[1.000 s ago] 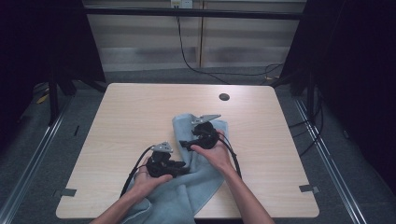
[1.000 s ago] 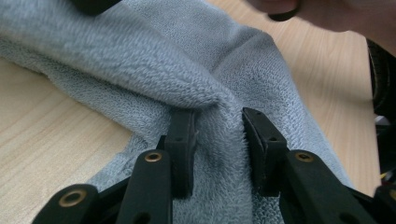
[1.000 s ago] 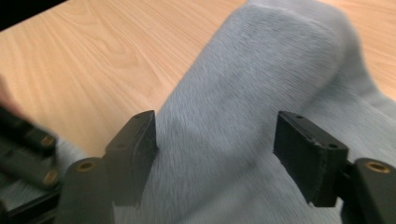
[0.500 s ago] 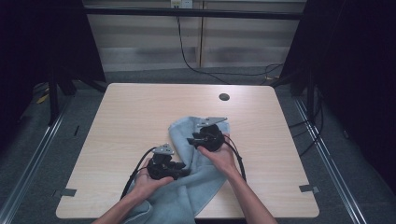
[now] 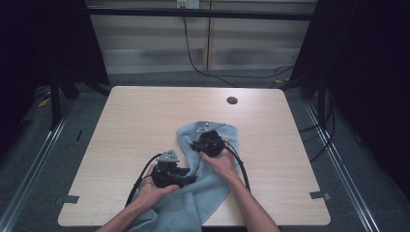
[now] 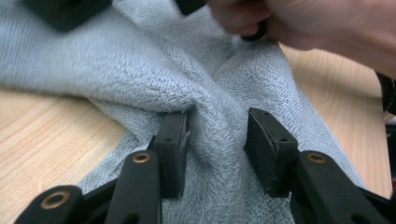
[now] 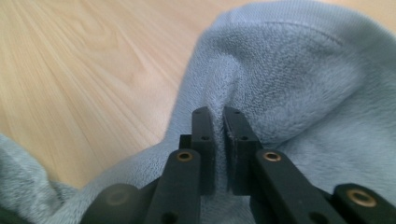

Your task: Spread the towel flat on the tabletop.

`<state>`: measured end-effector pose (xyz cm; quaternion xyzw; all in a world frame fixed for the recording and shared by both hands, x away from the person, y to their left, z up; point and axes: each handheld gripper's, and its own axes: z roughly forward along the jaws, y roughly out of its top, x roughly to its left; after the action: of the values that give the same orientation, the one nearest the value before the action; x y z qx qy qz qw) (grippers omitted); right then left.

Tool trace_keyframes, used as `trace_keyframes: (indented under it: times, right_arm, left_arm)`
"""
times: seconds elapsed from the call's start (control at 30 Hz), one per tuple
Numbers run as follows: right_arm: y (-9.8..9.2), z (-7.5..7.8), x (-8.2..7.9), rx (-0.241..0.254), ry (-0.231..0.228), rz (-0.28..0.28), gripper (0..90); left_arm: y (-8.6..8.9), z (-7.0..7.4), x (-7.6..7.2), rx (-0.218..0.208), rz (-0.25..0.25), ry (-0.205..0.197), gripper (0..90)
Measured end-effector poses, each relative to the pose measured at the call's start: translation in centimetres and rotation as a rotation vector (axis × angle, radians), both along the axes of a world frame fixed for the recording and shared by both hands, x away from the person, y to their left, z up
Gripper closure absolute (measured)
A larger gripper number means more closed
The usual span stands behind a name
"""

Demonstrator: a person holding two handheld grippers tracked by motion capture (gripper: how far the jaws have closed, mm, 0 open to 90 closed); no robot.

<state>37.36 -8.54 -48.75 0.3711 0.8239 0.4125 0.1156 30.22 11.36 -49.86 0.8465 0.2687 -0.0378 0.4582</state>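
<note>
Right tongs [image 7: 218,122] pinching a raised fold of the blue towel [image 7: 299,93], jaws having just been closing, nearly together on the cloth. Left tongs [image 6: 215,140] standing half open, jaws having just been opening, straddling a towel ridge, pads looking loose on it. Towel lying crumpled on the near middle of the desk [image 5: 145,121], trailing over its near edge.

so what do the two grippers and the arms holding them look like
Both the left gripper and the right gripper are black, each topped by a grey three-cornered plate and trailing a black cable. Their jaws are flat black blocks on arms with brass-coloured rivets. The person's forearms are bare, with no sleeves in view.
</note>
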Motion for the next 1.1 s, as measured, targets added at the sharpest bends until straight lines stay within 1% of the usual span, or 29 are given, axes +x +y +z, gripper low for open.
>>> trace_keyframes:
  times: [0.07, 0.1, 0.13, 0.17, 0.23, 0.27, 0.33, 0.4, 0.43, 0.47, 0.5, 0.53, 0.57, 0.6, 0.63, 0.67, 0.7, 0.73, 0.77, 0.8, 0.83, 0.87, 0.9, 0.93, 0.97, 1.0, 1.03, 1.07, 1.1]
  right_arm:
    - [-1.7, 1.0, -0.9, 0.045, -0.029, -0.032, 84.9]
    - [-1.7, 1.0, -0.9, 0.045, -0.029, -0.032, 84.9]
    - [-2.5, 1.1, -1.3, 0.068, -0.027, -0.039, 84.7]
    - [-4.2, 1.0, -2.0, 0.083, -0.018, -0.058, 83.9]
    - [-5.0, 0.8, -2.3, 0.084, -0.009, -0.066, 83.5]
    - [-6.4, 0.3, -3.1, 0.075, 0.004, -0.079, 81.3]
    - [-7.0, 0.1, -3.6, 0.069, 0.014, -0.092, 81.4]
    - [-8.2, -0.3, -4.5, 0.04, 0.027, -0.095, 81.6]
    - [-8.6, -0.5, -4.7, 0.029, 0.047, -0.106, 81.1]
    - [-9.0, -1.2, -5.0, -0.01, 0.073, -0.113, 82.0]
    - [-9.1, -1.5, -5.2, -0.024, 0.075, -0.112, 82.0]
    - [-9.1, -1.5, -5.2, -0.024, 0.075, -0.112, 82.0]
    - [-9.4, -1.8, -5.4, -0.008, 0.069, -0.104, 82.5]
    - [-9.4, -1.8, -5.4, -0.008, 0.069, -0.104, 82.5]
    - [-9.1, -1.8, -5.3, -0.012, 0.073, -0.09, 82.6]
    - [-8.9, -1.8, -5.3, -0.013, 0.069, -0.072, 82.6]
    - [-8.9, -1.8, -5.3, -0.013, 0.069, -0.072, 82.6]
    - [-8.6, -1.8, -5.2, -0.011, 0.075, -0.058, 82.7]
    - [-7.7, -1.9, -4.8, 0.004, 0.082, -0.01, 82.8]
    - [-7.2, -1.9, -4.6, 0.006, 0.09, 0.017, 82.8]
    - [-6.7, -1.9, -4.3, 0.011, 0.091, 0.04, 82.8]
    - [-6.7, -1.9, -4.3, 0.011, 0.091, 0.04, 82.8]
    - [-6.2, -1.9, -4.2, 0.008, 0.093, 0.054, 82.8]
    - [-5.4, -1.8, -4.0, -0.005, 0.088, 0.075, 82.4]
    - [-5.0, -1.8, -3.9, -0.008, 0.081, 0.091, 81.7]
    - [-4.3, -1.8, -3.8, -0.015, 0.079, 0.101, 78.2]
    - [-3.6, -1.7, -3.7, -0.015, 0.077, 0.115, 71.2]
    - [-3.6, -1.7, -3.7, -0.015, 0.077, 0.115, 71.2]
    - [-3.5, -1.7, -3.7, -0.017, 0.078, 0.11, 67.0]
  left_arm:
    - [0.2, 0.1, -0.3, -0.002, 0.023, -0.012, 54.6]
    - [0.2, 0.1, -0.3, -0.002, 0.023, -0.012, 53.8]
    - [0.3, 0.1, -0.4, -0.004, 0.03, -0.015, 53.8]
    - [0.4, 0.1, -0.5, 0.0, 0.048, -0.015, 51.6]
    - [0.4, 0.0, -0.5, 0.001, 0.06, -0.009, 50.6]
    - [0.4, 0.0, -0.6, 0.005, 0.076, -0.01, 49.4]
    - [0.4, 0.1, -0.7, 0.005, 0.08, -0.01, 47.8]
    - [0.4, 0.3, -0.8, -0.005, 0.079, -0.011, 45.7]
    - [0.5, 0.6, -0.8, -0.027, 0.086, -0.013, 45.3]
    - [0.6, 0.9, -0.7, -0.052, 0.084, -0.003, 44.0]
    - [0.8, 1.7, -0.3, -0.074, 0.067, 0.002, 43.9]
    - [0.8, 1.7, -0.3, -0.074, 0.067, 0.002, 44.5]
    - [0.8, 2.2, 0.2, -0.088, 0.089, -0.012, 47.4]
    - [0.9, 2.5, 0.7, -0.086, 0.101, -0.004, 47.4]
    - [0.9, 2.6, 1.9, -0.08, 0.11, 0.006, 51.8]
    - [1.1, 2.6, 2.3, -0.087, 0.135, -0.01, 54.2]
    - [1.1, 2.6, 2.3, -0.087, 0.135, -0.01, 57.0]
    - [1.3, 2.6, 3.1, -0.091, 0.15, 0.003, 57.0]
    - [1.6, 2.2, 4.4, -0.056, 0.166, 0.028, 56.8]
    - [1.6, 2.2, 4.4, -0.056, 0.166, 0.028, 55.7]
    - [2.2, 1.8, 5.5, -0.041, 0.2, 0.034, 54.9]
    - [2.2, 1.8, 5.5, -0.041, 0.2, 0.034, 53.5]
    - [2.6, 1.3, 6.1, -0.043, 0.238, 0.068, 53.5]
    - [2.7, 1.0, 6.4, -0.032, 0.253, 0.089, 50.6]
    - [2.9, 0.3, 6.8, 0.003, 0.267, 0.102, 48.7]
    - [3.1, -0.2, 7.0, 0.019, 0.266, 0.093, 46.9]
    - [3.2, -0.6, 7.2, 0.021, 0.266, 0.102, 45.6]
    - [3.2, -0.7, 7.3, 0.014, 0.268, 0.118, 45.6]
    - [3.2, -0.8, 7.4, -0.001, 0.249, 0.121, 46.6]
